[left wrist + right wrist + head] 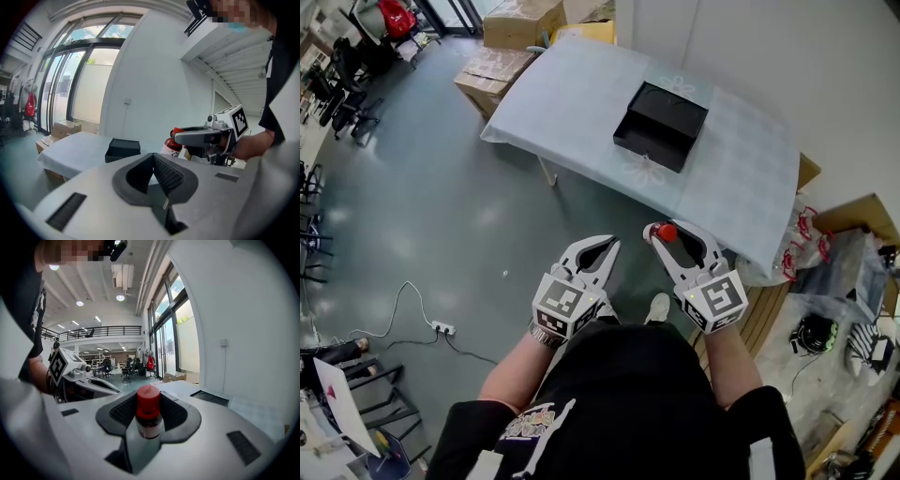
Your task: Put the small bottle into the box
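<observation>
The person's black shirt (619, 394) fills the bottom of the head view, and both bare forearms reach forward from it, each hand gripping a tool over the grey floor (422, 216). A white shoe (657, 306) shows on the floor between the two tool bodies. The left tool (605, 244) has its jaws brought together at the tips with nothing held. The left gripper view shows its two ribbed pads meeting in a closed V. Just beside it, the right tool (664, 232) is clamped on the small bottle (666, 232), whose red cap shows between the jaw tips. In the right gripper view the bottle stands upright between the dark pads, pressed from both sides, with the red cap rising above them and a dark body below. Off to the left, a white power strip (443, 328) and its cable lie on the floor. The bottle hangs in the air, short of the near edge of the desk (572, 103), which is covered by a pale blue cloth. On that cloth, well apart from the bottle, lies the box (661, 125), which is black, shallow and open at the top. Beyond the desk's far end stand cardboard cartons (511, 33), and office chairs (347, 89) are grouped at the far left.
</observation>
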### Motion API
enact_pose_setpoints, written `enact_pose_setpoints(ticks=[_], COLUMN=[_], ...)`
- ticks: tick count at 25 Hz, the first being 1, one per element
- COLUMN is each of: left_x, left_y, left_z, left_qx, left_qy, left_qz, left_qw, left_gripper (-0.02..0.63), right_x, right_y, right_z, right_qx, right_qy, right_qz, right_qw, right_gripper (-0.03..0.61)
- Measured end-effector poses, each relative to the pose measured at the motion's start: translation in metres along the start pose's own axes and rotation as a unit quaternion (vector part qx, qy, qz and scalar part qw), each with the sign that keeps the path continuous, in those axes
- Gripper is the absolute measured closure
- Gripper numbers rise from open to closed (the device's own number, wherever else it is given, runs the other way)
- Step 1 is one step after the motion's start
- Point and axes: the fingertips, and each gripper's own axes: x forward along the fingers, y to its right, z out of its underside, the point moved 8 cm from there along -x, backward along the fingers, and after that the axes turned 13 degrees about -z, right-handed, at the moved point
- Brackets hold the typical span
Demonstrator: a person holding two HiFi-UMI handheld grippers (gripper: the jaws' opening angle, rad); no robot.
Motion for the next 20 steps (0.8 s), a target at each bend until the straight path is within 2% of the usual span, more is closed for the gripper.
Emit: enact_pose_setpoints(ticks=[12,20], left_x=[-0.013,0.001], left_y=[-0.057,-0.067], left_z=[0.003,0.000], left_qx=[0.010,0.002], left_qy=[0.008,0.009], left_qz=[0.006,-0.001], left_qw=[0.9999,1.0000], left_gripper=[0.606,0.606], right_x=[0.058,0.075], right_y=[-0.010,0.009], right_z=[-0.007,-0.008], right_qx=[-0.001,-0.003], right_qy=[0.002,-0.002], right_qz=[0.008,0.000], right_qw=[1.000,1.000], right_gripper=[0.426,0.426])
